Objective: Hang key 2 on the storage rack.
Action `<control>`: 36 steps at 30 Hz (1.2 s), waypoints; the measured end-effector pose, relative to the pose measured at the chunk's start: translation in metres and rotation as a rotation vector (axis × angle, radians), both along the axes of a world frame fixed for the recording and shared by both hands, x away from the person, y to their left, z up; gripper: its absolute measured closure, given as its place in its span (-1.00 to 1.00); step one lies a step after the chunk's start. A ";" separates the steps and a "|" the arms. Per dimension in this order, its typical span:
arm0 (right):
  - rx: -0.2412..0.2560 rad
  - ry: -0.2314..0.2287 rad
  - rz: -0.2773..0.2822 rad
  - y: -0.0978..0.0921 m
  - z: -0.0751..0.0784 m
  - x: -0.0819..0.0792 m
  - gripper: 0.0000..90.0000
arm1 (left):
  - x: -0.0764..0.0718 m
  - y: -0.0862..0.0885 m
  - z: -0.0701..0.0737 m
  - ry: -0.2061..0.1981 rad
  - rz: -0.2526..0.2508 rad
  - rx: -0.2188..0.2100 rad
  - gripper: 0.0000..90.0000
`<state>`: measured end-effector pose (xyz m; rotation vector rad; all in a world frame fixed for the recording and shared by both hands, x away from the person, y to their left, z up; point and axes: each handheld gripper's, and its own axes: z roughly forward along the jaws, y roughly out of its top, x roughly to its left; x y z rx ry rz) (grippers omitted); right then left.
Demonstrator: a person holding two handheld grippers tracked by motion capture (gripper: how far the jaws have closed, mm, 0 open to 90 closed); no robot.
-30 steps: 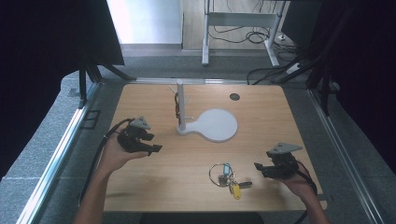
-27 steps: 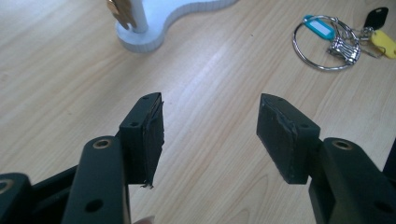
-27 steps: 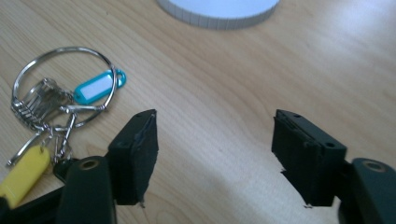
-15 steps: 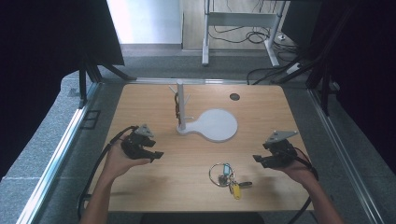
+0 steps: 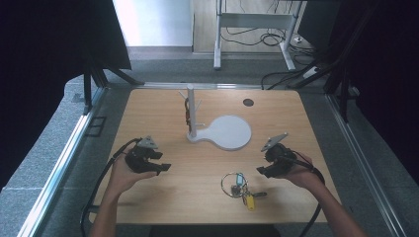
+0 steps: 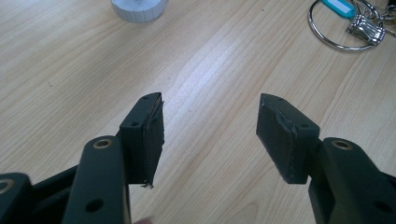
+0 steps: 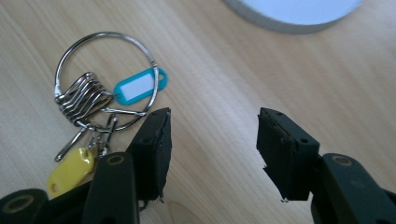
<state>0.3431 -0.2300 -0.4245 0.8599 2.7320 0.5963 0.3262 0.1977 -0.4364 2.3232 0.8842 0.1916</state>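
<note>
- Jaws stand spread and empty on both the right gripper and the left gripper.
- The keyring lies flat on the table near the front edge, just left of the right gripper and not touching it. A blue tag, a bunch of wire loops and a yellow tag hang off the big ring.
- In the right gripper view the left-hand jaw sits close over the ring's lower edge, and the gap between the jaws is over bare wood, so the gripper looks aimed a little to one side.
- Risk: closing from here would likely catch nothing, or nip only the thin ring wire, which could slip or skate across the wood.
- Risk: a jaw pressing down on the ring could tip it and fling the tags aside.
- Farther back stands a white stand with pegs on a round base; something reddish hangs on it.
- The left gripper hovers well apart on the table's left, pointing toward the keyring.
</note>
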 end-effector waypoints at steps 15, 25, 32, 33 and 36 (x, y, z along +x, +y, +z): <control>-0.127 0.088 0.120 0.062 -0.021 0.009 0.26 | -0.001 -0.008 -0.011 0.031 -0.028 0.016 -0.08; -0.198 0.132 0.169 0.090 -0.036 0.021 0.42 | -0.003 -0.002 -0.012 0.036 -0.021 -0.005 -0.08; -0.244 0.163 0.187 0.100 -0.046 0.028 0.49 | -0.003 0.006 -0.011 0.035 -0.001 -0.018 -0.07; -0.252 0.175 0.200 0.102 -0.047 0.029 0.52 | -0.003 0.007 -0.011 0.035 0.003 -0.024 -0.07; -0.269 0.177 0.211 0.106 -0.049 0.029 0.56 | -0.003 0.008 -0.011 0.032 0.003 -0.029 -0.07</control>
